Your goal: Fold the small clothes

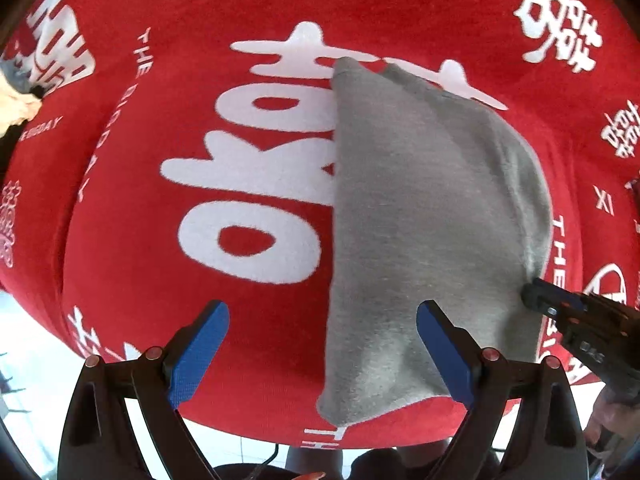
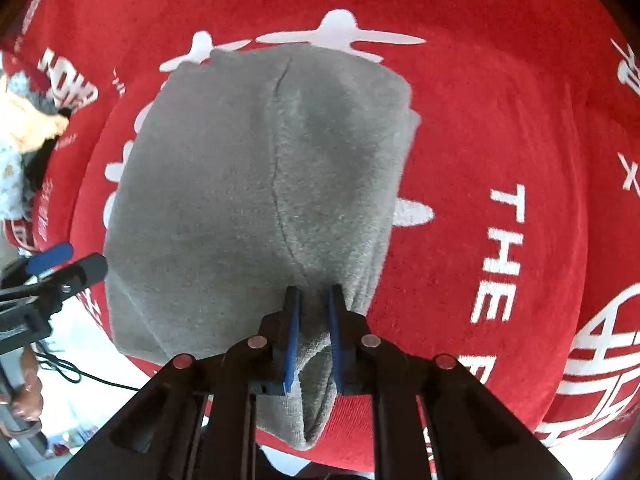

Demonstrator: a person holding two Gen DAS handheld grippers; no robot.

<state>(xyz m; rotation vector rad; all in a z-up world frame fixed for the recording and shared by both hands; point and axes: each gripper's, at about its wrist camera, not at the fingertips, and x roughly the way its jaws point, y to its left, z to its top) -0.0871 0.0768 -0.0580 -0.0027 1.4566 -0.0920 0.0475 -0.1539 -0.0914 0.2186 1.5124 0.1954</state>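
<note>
Grey garment (image 1: pixel 424 208) folded, long axis running away; right fingers (image 2: pixel 314 336) pinching near edge, left fingers (image 1: pixel 320 352) spread.

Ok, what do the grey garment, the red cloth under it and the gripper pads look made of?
Grey garment: soft heathered knit, probably cotton jersey or fleece; matte, flecked, faintly fuzzy.
Red cloth: plush, towel-like pile with white characters; fuzzy edges on the print suggest a napped textile.
Left gripper pads: blue, finely textured, likely rubber or foam; the arms look like black plastic.
</note>
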